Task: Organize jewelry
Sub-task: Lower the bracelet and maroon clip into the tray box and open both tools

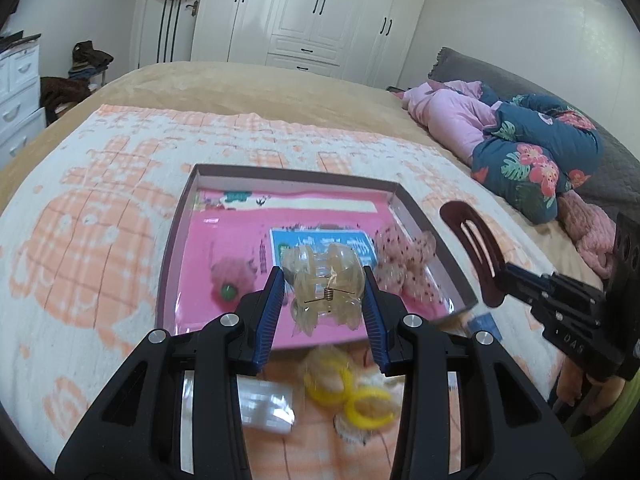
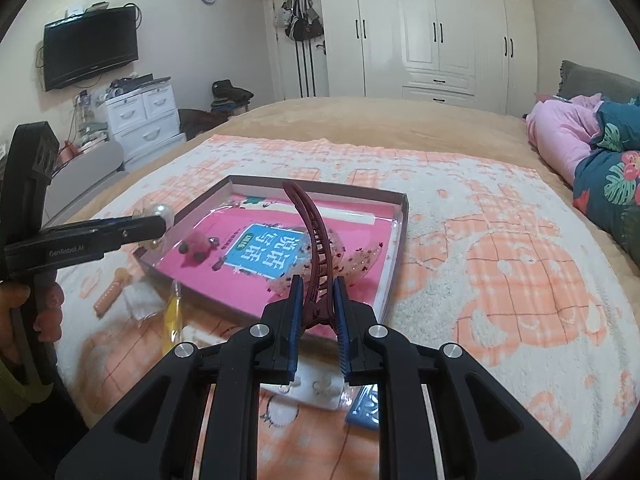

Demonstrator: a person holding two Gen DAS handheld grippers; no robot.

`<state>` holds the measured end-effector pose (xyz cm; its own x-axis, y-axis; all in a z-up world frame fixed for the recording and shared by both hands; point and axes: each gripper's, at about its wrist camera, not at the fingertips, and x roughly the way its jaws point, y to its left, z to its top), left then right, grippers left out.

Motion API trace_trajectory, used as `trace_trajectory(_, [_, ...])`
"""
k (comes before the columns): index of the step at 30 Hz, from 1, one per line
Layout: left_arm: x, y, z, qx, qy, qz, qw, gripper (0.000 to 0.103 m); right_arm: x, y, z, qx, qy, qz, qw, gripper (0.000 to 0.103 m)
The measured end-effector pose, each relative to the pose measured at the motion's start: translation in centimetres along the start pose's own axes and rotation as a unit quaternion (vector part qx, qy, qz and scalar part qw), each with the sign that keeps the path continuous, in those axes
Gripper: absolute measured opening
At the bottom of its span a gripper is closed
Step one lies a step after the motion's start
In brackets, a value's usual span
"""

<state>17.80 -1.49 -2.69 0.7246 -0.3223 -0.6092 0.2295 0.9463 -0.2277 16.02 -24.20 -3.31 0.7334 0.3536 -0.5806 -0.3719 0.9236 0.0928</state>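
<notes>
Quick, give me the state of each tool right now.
Left tool: closed on the clear claw clip, held above the tray.
Right tool: closed on the dark red hair clip, also above the tray.

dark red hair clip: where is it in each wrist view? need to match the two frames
Left wrist: dark red hair clip at right of frame, held by the right gripper, just beyond the tray's right wall.
Right wrist: centre, curving up out of the right gripper, over the tray.
Shared landmark: the shallow tray with its pink liner.
</notes>
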Motion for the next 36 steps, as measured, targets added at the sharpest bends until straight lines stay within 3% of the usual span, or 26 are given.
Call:
trace_trajectory(13, [4.2,-0.1,2.2,-0.008,0.004,0.002,1.0000,0.030,2.2,-1.5,1.1,0.022,0.004,-0.014,1.000,0.015])
trace_trajectory(36, [8.0,0.8,1.2,0.008,0.045,0.007,0.9990,0.030,7.4,-2.4,2.3,0.053,0.025,-0.032,0.998,0.015])
